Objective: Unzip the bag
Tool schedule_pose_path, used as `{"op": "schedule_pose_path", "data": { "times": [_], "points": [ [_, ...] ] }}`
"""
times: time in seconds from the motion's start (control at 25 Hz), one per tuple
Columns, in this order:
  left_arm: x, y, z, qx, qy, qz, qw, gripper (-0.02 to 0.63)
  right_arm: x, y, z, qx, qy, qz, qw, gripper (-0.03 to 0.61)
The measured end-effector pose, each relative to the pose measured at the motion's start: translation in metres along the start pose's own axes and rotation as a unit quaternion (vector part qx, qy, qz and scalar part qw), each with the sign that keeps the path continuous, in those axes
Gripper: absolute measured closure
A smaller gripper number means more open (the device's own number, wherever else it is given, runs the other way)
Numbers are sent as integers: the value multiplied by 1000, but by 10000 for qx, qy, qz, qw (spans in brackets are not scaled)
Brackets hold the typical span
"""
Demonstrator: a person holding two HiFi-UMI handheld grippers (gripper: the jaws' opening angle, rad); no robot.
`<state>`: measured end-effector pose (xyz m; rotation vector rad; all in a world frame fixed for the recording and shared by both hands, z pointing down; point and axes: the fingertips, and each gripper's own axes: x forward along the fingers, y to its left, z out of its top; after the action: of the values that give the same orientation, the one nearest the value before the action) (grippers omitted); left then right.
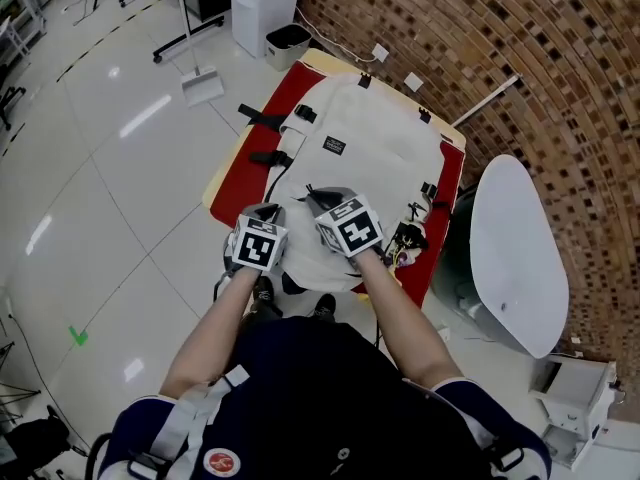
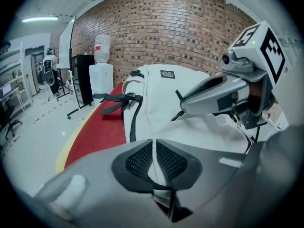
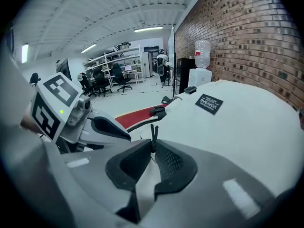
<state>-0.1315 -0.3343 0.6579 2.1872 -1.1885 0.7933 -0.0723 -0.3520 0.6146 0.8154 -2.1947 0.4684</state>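
Nearest the head camera is the person's dark top (image 1: pixel 330 398), with both bare forearms reaching out ahead to the two tools. Just beyond, the left gripper (image 1: pixel 268 213) and the right gripper (image 1: pixel 320 200) sit side by side, close but apart. Both point down at a slant onto the near end of the white bag (image 1: pixel 375 163). The bag lies flat on a red-topped counter (image 1: pixel 288 86) with a yellow edge, stretching away from the fingertips toward the brick wall (image 1: pixel 560 58).

The left gripper's fingers (image 2: pixel 140 159) are clenched, with a thin fold of the bag's white cloth pinched between the pads. The right gripper's fingers (image 3: pixel 173 163) are likewise clenched, grasping the black zipper pull (image 3: pixel 153 132), whose tip sticks up just past the fingertips. White cloth shows between the pads below it.

Beyond the right fingers, out on the bag's face, is a small black label (image 3: pixel 209 103). Past the left fingers and off to their left, black straps (image 2: pixel 116 101) trail from the bag over the red surface. Farther off in that same direction a water dispenser (image 2: pixel 100 75) stands against the wall.
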Motion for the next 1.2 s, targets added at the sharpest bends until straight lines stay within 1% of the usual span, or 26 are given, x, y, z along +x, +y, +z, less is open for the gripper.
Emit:
{"op": "schedule_pose_path", "data": {
  "times": [0.16,0.52,0.84,1.2],
  "points": [
    [-1,0,1,15,83,45,10000,589,-12,-8,-13,180,-42,-158,9997,549],
    [-1,3,-1,127,123,200,9996,589,-48,-31,-47,553,-122,-518,9971,549],
    [-1,5,0,193,154,253,9994,589,-83,-59,-79,952,-174,-921,9910,549],
    [-1,3,0,183,163,273,9993,589,-117,-84,-112,1239,-151,-1308,9835,548]
  ]
}}
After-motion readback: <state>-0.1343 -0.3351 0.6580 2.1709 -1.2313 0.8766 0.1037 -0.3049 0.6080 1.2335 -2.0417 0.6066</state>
